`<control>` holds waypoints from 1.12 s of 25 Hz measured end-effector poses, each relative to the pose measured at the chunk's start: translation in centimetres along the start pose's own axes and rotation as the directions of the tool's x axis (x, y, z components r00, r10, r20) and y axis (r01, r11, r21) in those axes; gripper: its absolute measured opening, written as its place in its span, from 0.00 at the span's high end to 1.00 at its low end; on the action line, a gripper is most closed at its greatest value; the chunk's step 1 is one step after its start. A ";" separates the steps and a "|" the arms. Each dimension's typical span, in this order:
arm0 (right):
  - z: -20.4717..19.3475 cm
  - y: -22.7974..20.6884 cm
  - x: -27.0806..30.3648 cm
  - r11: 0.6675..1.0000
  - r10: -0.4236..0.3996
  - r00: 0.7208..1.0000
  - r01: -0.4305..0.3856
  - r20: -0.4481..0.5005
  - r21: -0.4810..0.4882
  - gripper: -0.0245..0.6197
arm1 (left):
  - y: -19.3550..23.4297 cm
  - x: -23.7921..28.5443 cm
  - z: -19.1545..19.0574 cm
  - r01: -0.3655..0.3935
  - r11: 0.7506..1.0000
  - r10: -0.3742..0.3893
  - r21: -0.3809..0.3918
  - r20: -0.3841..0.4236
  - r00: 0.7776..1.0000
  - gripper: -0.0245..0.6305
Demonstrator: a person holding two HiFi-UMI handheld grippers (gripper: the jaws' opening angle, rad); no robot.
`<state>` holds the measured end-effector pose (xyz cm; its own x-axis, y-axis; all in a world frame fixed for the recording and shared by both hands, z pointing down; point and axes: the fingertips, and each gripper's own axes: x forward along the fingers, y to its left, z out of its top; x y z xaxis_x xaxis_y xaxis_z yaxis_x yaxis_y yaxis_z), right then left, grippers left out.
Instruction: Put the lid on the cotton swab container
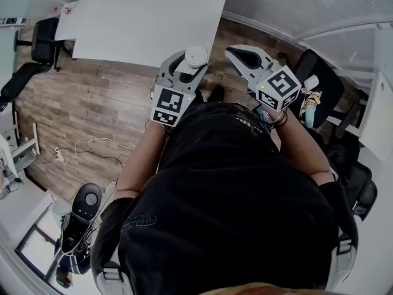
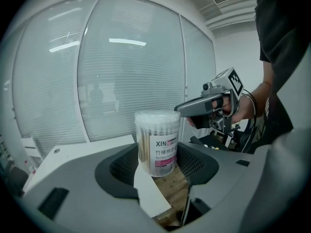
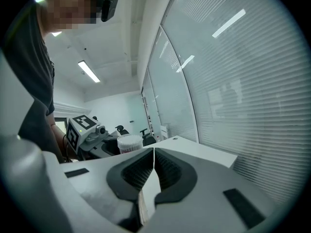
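Wood-plank floor [image 1: 92, 103] spreads across the head view, with a white table [image 1: 147, 17] at 12 o'clock, a black chair [image 1: 43, 45] at 10 and a loose cable [image 1: 86, 146] at 9. Windows [image 1: 295, 5] with closed blinds curve past 1 o'clock. A strip light [image 3: 89, 71] glows on the white ceiling.

The cotton swab container [image 1: 196, 56] is gripped in the left tool [image 1: 188, 65]. The right tool [image 1: 235, 54] is positioned beside it, before the bench [image 1: 147, 17].
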<state>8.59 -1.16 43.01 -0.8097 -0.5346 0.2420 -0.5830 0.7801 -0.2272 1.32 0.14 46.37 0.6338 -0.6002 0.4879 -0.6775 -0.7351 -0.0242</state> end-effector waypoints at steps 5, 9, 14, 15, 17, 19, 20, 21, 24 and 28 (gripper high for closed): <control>-0.2 -0.1 -0.2 1.000 -0.008 1.000 0.008 -0.007 0.000 0.92 | -0.4 0.1 -0.1 0.005 1.000 -0.005 -0.004 -0.003 1.000 0.57; -0.2 -0.1 -0.3 1.000 -0.012 1.000 0.011 -0.019 -0.011 0.93 | -0.4 0.2 0.0 0.008 1.000 -0.008 -0.004 -0.001 1.000 0.57; 0.1 0.0 -0.5 1.000 -0.010 1.000 0.010 -0.019 -0.005 0.93 | -0.6 0.3 0.2 0.013 1.000 -0.013 -0.004 0.003 1.000 0.57; 0.1 0.0 -0.5 1.000 -0.011 1.000 0.011 -0.019 -0.003 0.93 | -0.7 0.3 0.3 0.015 1.000 -0.014 -0.004 0.004 1.000 0.57; 0.2 0.0 -0.4 1.000 -0.012 1.000 0.012 -0.019 -0.006 0.93 | -0.6 0.3 0.3 0.016 1.000 -0.016 -0.006 0.006 1.000 0.57; 0.2 -0.1 -0.3 1.000 -0.013 1.000 0.013 -0.020 -0.010 0.93 | -0.5 0.4 0.4 0.016 1.000 -0.016 -0.007 0.007 1.000 0.57; 0.2 -0.1 -0.3 1.000 -0.014 1.000 0.014 -0.019 -0.012 0.93 | -0.5 0.4 0.4 0.016 1.000 -0.016 -0.007 0.008 1.000 0.57; 0.2 -0.1 -0.4 1.000 -0.015 1.000 0.015 -0.019 -0.012 0.93 | -0.6 0.4 0.4 0.017 1.000 -0.017 -0.006 0.008 1.000 0.57; 0.2 0.0 -0.4 1.000 -0.016 1.000 0.016 -0.019 -0.010 0.93 | -0.7 0.4 0.3 0.018 1.000 -0.018 -0.010 0.006 1.000 0.57; 0.3 0.0 -0.2 1.000 -0.018 1.000 0.017 -0.022 -0.012 0.93 | -0.4 0.3 0.3 0.016 1.000 -0.015 -0.018 0.009 1.000 0.57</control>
<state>8.72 -1.21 42.68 -0.7975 -0.5411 0.2667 -0.5961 0.7746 -0.2112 1.93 0.15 46.25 0.6473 -0.5915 0.4807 -0.6742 -0.7386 -0.0009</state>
